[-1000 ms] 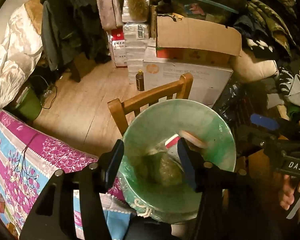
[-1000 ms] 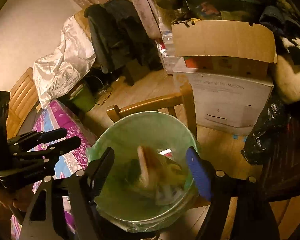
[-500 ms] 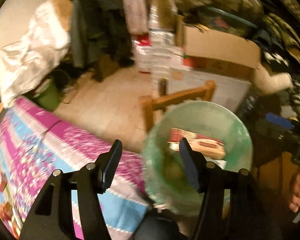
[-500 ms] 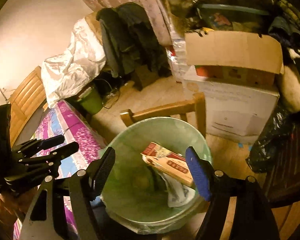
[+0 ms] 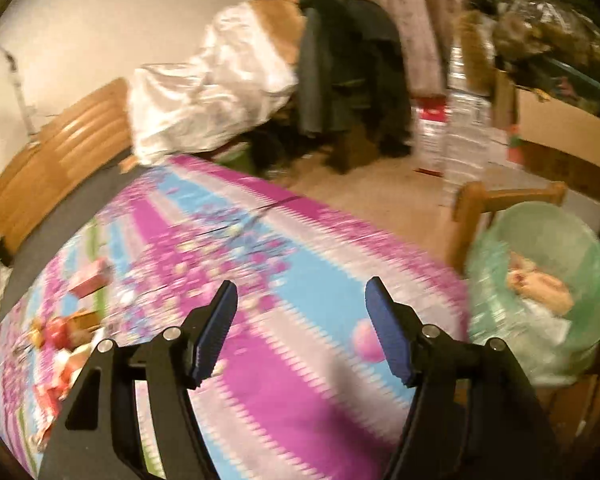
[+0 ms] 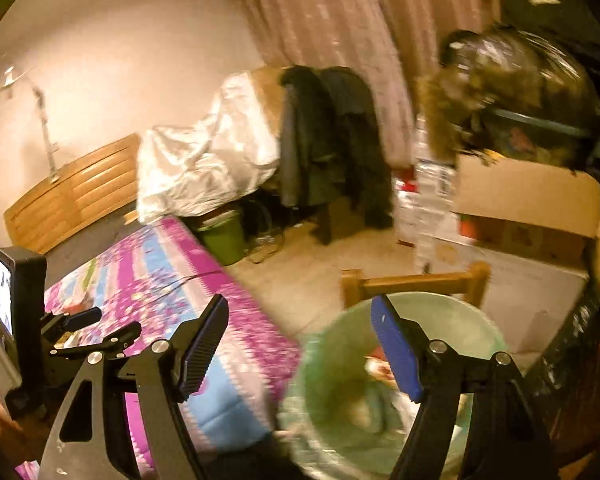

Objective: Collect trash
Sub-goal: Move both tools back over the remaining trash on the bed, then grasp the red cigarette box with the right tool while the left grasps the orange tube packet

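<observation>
My left gripper (image 5: 300, 304) hangs over the purple and blue flowered tablecloth (image 5: 284, 392); its jaws are opening and nothing is between them. Red and white bits of trash (image 5: 86, 280) lie blurred on the cloth at the far left. The bin with the green liner (image 5: 540, 216) stands off the table's right end, with a flat carton (image 5: 540, 284) and paper inside. My right gripper (image 6: 300, 320) is open and empty, between the table edge and the bin (image 6: 444, 304). In the right wrist view the left gripper (image 6: 100, 326) shows at the left, above the cloth.
A wooden chair back (image 6: 416, 280) stands right behind the bin. Cardboard boxes (image 6: 528, 200) and stacked packs fill the right. Dark coats (image 6: 324, 140) hang on a chair, next to a white shiny cover (image 6: 204, 160). A small green bucket (image 6: 224, 236) sits on the floor.
Both views have swung left, away from above the bin toward the table. The carton now lies in the bin. The left jaws stand wider apart than before.
</observation>
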Action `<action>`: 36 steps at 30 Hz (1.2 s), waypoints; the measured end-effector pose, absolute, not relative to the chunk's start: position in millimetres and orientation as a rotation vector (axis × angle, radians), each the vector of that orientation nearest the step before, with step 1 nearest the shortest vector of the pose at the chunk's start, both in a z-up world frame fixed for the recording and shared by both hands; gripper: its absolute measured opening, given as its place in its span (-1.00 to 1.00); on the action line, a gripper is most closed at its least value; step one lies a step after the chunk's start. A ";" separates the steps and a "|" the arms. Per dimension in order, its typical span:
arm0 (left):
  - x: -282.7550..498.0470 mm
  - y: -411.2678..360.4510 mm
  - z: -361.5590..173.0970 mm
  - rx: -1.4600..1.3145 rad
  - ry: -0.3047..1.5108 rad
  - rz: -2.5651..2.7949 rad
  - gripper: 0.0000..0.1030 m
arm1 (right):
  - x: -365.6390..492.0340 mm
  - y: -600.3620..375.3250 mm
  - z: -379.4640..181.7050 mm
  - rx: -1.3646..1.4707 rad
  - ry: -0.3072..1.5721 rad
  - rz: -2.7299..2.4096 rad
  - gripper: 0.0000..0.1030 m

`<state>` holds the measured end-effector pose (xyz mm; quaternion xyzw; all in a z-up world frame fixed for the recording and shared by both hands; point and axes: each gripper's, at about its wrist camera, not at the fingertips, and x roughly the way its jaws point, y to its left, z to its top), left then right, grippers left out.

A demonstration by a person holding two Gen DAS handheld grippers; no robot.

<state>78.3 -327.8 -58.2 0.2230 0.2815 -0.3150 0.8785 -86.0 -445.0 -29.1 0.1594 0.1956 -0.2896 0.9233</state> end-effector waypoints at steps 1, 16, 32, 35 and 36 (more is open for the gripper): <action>81.6 -315.6 -59.3 0.463 0.584 -0.633 0.25 | -75.7 -435.9 -30.4 0.315 0.415 -0.566 0.45; 117.7 -89.5 -103.8 0.327 0.747 -0.271 0.25 | 69.0 -292.5 -62.9 0.180 0.645 -0.170 0.46; 164.8 94.6 -107.7 0.295 0.793 -0.276 0.25 | 249.6 -114.1 -77.4 -0.024 0.757 0.426 0.46; 186.6 96.8 -109.4 0.393 0.773 -0.352 0.18 | 297.0 -78.3 -72.2 -0.076 0.789 0.577 0.46; 192.6 96.0 -110.8 0.422 0.771 -0.376 0.15 | 318.2 -62.4 -72.7 -0.096 0.815 0.653 0.46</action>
